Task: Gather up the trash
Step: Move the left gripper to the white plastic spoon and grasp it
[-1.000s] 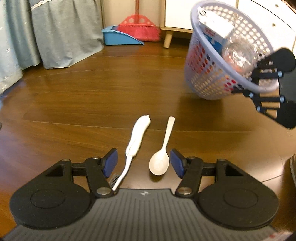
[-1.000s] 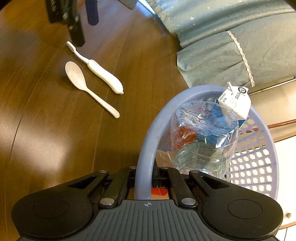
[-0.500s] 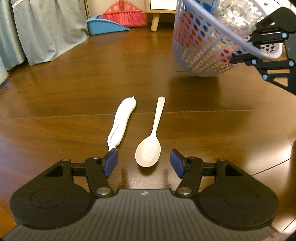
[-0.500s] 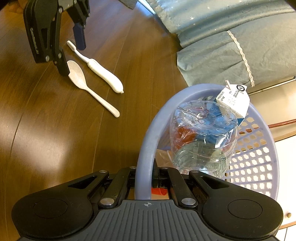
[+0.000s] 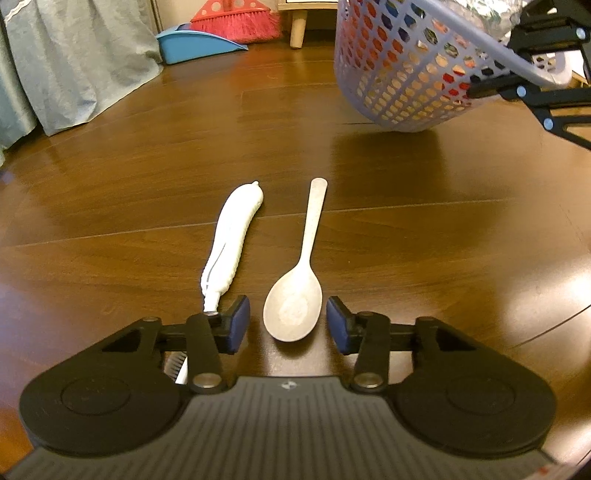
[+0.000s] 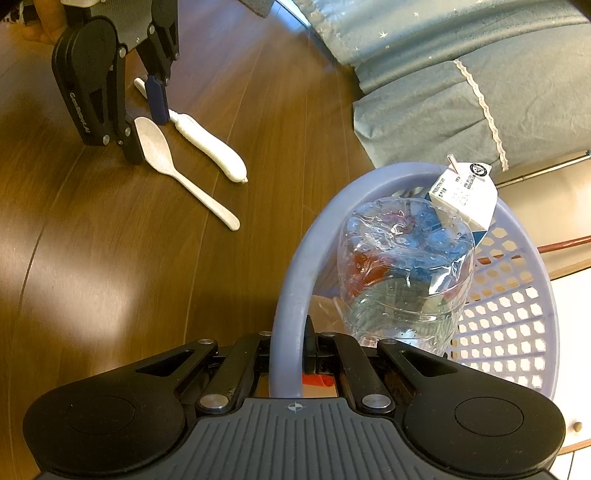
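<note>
- Your left wrist camera sits low and close over the wooden floor (image 5: 110, 206), looking forward between the fingers of the left gripper (image 5: 288, 325), towards a curtain (image 5: 74, 62) and a red broom (image 5: 236, 18) at the far wall.
- Your right wrist camera looks steeply down from higher up, over the right gripper (image 6: 288, 354) clamped on the rim of the basket (image 6: 291, 280).
- Both views share the spoon (image 5: 295, 295) (image 6: 162, 155), the toothbrush (image 5: 232, 240) (image 6: 207, 144) beside it and the basket (image 5: 406, 74).
- Each camera catches the other gripper: the right one at your left view's upper right edge, the left one at your right view's upper left.
</note>
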The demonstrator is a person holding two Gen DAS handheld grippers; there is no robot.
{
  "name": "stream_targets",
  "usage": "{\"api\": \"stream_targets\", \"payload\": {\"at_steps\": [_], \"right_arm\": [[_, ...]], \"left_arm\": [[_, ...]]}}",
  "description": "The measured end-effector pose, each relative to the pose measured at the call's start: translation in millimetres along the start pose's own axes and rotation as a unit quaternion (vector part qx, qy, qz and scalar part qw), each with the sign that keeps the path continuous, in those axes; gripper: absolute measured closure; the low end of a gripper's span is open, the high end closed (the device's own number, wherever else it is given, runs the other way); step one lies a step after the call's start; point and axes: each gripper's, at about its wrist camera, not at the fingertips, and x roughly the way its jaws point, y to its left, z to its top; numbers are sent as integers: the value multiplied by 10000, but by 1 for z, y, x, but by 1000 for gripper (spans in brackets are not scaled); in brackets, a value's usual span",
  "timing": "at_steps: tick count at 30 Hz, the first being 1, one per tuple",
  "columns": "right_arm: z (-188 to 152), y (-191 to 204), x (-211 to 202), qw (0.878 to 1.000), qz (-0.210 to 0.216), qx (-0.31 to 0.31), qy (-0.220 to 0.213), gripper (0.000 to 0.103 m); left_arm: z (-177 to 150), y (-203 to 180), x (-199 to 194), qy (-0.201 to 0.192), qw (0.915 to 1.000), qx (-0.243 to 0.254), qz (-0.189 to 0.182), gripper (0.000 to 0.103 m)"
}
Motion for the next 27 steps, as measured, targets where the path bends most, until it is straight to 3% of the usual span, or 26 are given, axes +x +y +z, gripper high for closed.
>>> {"api": "stream_targets", "payload": {"at_steps": [9,27], "right_arm": [[-1,0,-1,10000,0,4,1,103],[-3,1,1,10000,4,41,2,103]], "left_arm": [[2,-1,4,25,10000,29,12,72],[1,-3,-5,3,9998,-164,-132,75]]}}
